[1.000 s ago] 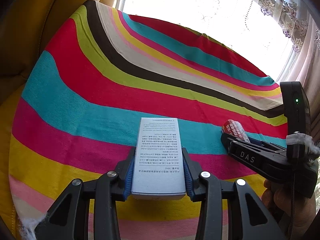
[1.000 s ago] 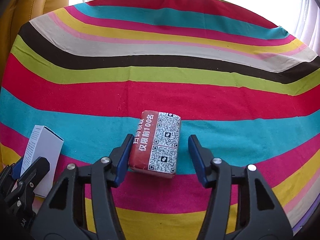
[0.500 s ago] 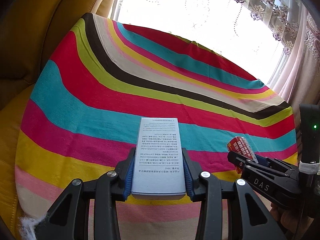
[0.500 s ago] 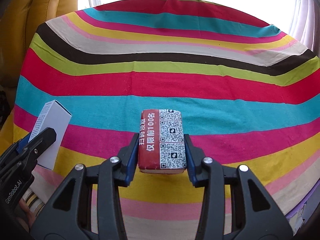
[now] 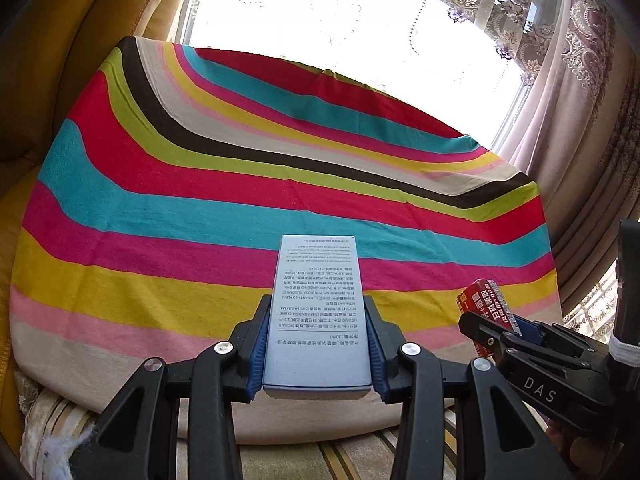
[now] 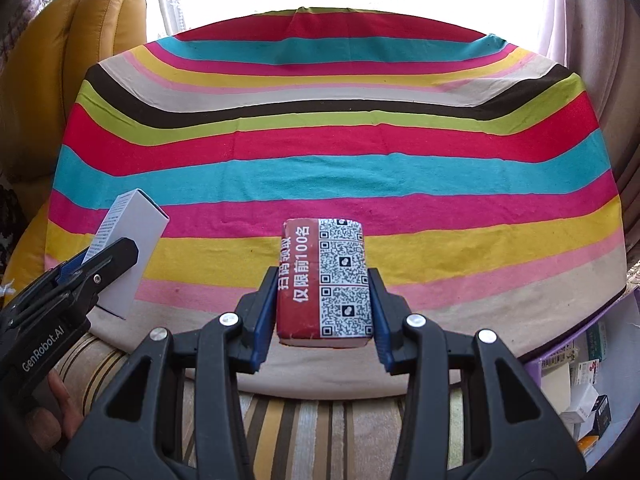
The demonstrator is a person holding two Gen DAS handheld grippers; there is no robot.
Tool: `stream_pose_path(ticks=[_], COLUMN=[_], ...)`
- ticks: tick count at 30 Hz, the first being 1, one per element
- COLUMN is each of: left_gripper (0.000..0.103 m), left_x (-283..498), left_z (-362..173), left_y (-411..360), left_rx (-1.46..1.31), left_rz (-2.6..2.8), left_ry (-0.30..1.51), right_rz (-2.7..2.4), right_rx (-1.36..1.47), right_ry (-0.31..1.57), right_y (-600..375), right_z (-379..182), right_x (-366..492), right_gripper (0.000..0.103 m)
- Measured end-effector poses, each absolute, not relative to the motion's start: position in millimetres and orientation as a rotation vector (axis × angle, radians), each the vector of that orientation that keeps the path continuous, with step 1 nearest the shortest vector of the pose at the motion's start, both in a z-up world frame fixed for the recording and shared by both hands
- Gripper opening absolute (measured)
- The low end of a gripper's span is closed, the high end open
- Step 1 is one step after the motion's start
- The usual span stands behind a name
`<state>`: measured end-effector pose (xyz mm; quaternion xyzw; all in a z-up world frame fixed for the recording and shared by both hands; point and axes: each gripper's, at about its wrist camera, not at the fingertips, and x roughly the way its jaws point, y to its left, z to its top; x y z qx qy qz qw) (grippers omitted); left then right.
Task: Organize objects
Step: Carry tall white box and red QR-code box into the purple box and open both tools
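In the left wrist view, the left gripper (image 5: 316,354) is clamped on a tall white carton (image 5: 318,312) printed with small text, its blue-padded fingers (image 5: 259,350) pressing both long sides. The carton is lifted clear of the striped cloth (image 5: 200,184) and hangs over the cloth's near edge. To the right of the carton, the right gripper (image 5: 486,332) comes in from the side, carrying a red packet (image 5: 482,304) whose top pokes up past its black finger; from here its closure cannot be judged. Beyond the cloth's far edge stand a bright window (image 5: 320,12) and patterned curtains (image 5: 560,80). In the right wrist view, the right gripper (image 6: 324,308) is pinched onto the red packet (image 6: 324,284), which bears white lettering and QR codes, and holds it above the near edge of the striped cloth (image 6: 320,176). Left of the packet, the left gripper (image 6: 106,256) holds the white carton (image 6: 128,248) tilted. Right of the cloth's near corner sits a purple box (image 6: 536,364) containing small cartons. A yellow leather cushion (image 6: 80,32) lies beyond the cloth's left side.
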<state>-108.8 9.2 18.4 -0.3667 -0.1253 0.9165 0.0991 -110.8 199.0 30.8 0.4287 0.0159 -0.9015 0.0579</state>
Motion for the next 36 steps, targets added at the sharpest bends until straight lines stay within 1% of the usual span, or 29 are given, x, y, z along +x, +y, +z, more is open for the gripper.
stream_pose_path(ticks=[12,16,36], left_gripper=[0.042,0.042,0.042], left_x=[-75,-65,-46], left_z=[21,23,27], left_y=[71,95,181], left_rx=[-1.086,-1.078,-1.073], left_rz=[2.571,2.525,2.325], left_ry=[-0.287,-0.223,-0.051], right_rz=[-2.807,-2.834,-2.982], right_rx=[1.349,1.37,1.449], right_ry=[0.023,-0.001,-0.124], right_y=[256,279,378], right_z=[36,38,45], right_x=[-55,-37,11], right_gripper=[0.046,0.046,0.046])
